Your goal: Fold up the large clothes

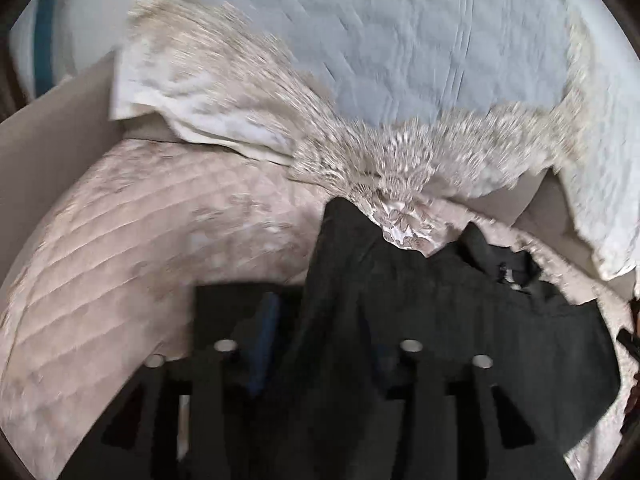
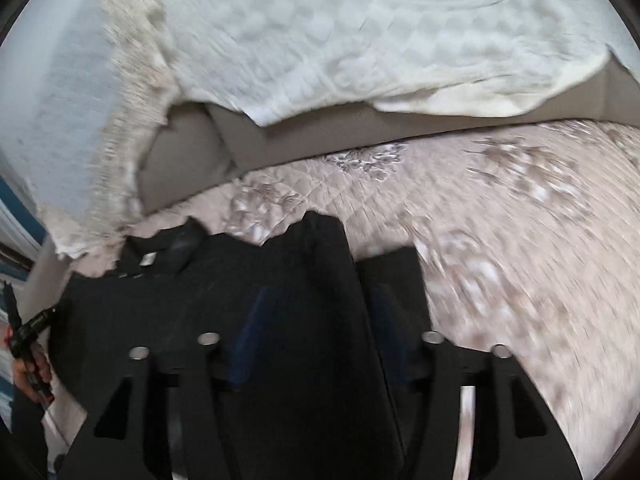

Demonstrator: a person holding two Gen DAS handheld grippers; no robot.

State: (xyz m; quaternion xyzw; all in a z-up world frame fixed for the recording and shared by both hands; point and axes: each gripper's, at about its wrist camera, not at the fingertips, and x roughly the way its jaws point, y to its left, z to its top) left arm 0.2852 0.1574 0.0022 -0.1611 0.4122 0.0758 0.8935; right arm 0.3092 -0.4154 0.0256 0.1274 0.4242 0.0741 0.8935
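One dark garment, left wrist view: pinched in left gripper, draped near-right over pink quilt; white blanket far. Right wrist view: right gripper pinching same garment, near-left on quilt; blanket far.

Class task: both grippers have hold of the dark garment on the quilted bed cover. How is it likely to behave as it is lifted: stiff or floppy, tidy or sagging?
Probably floppy: the dark garment drapes in soft folds from the left gripper. It will likely sag between that and the right gripper, since loose cloth spans them. It may drag on the quilted bed cover.
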